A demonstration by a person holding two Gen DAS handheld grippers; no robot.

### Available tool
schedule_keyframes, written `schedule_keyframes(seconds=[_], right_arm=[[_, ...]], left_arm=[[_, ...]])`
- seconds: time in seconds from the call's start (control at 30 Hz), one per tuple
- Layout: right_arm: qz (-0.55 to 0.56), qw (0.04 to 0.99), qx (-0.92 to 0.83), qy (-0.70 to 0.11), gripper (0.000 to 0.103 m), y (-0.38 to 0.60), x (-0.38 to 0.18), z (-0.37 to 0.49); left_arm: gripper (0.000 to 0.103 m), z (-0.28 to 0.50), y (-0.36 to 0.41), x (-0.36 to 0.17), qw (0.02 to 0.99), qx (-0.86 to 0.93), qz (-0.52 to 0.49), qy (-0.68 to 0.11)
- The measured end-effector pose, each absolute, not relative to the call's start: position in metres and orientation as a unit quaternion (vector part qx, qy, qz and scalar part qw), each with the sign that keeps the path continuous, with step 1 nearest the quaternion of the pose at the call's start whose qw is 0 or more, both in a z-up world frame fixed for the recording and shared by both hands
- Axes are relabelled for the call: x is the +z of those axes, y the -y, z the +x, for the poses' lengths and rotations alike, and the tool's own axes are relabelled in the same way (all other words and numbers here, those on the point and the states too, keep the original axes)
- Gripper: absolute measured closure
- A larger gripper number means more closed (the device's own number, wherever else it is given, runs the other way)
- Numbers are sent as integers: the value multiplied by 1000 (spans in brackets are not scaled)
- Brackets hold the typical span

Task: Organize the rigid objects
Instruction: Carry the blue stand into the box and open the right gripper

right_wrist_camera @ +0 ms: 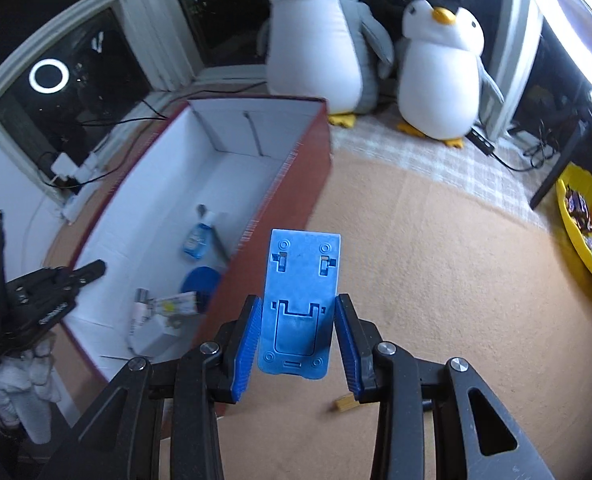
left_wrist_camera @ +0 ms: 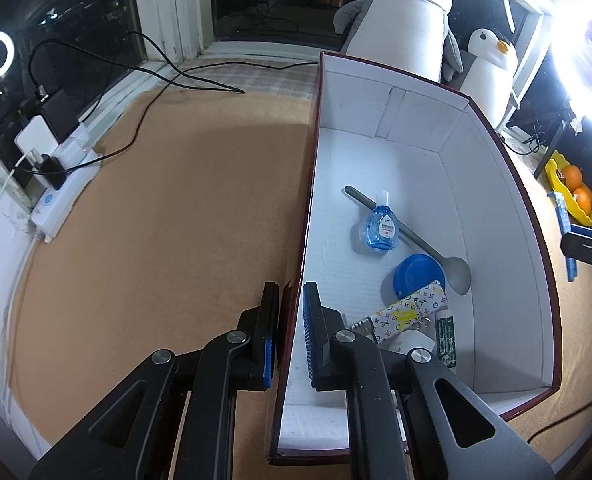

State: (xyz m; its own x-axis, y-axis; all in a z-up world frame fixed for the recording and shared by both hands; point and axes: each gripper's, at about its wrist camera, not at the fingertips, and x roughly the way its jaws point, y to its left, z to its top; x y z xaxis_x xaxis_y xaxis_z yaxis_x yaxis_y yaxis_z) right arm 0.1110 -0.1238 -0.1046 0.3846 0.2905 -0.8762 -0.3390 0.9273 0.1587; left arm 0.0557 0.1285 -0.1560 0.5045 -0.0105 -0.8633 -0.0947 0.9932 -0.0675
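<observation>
The left gripper point(left_wrist_camera: 291, 332) is clamped on the near side wall of the white-lined, maroon cardboard box point(left_wrist_camera: 496, 184). The right gripper point(right_wrist_camera: 298, 344) grasps a flat blue plastic stand point(right_wrist_camera: 300, 300) by its edges, above bare tan carpet point(right_wrist_camera: 436, 280) just beside the box.

No legible text is being shown; a label on the blue bottle point(left_wrist_camera: 382, 227) at centre right is too small to be read.
</observation>
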Motion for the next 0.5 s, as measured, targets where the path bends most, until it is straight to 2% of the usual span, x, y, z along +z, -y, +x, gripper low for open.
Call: schedule_keyframes(seconds=[0.2,0.5], right_arm=[[-39,830,223,-510,69,91,-89,92],[-78,814,262,-512,69,40,-99,78]], left_arm=[[93,55,-129,-156,867,18,-51,-495],[93,54,-131,-155,868,11,-51,-493]])
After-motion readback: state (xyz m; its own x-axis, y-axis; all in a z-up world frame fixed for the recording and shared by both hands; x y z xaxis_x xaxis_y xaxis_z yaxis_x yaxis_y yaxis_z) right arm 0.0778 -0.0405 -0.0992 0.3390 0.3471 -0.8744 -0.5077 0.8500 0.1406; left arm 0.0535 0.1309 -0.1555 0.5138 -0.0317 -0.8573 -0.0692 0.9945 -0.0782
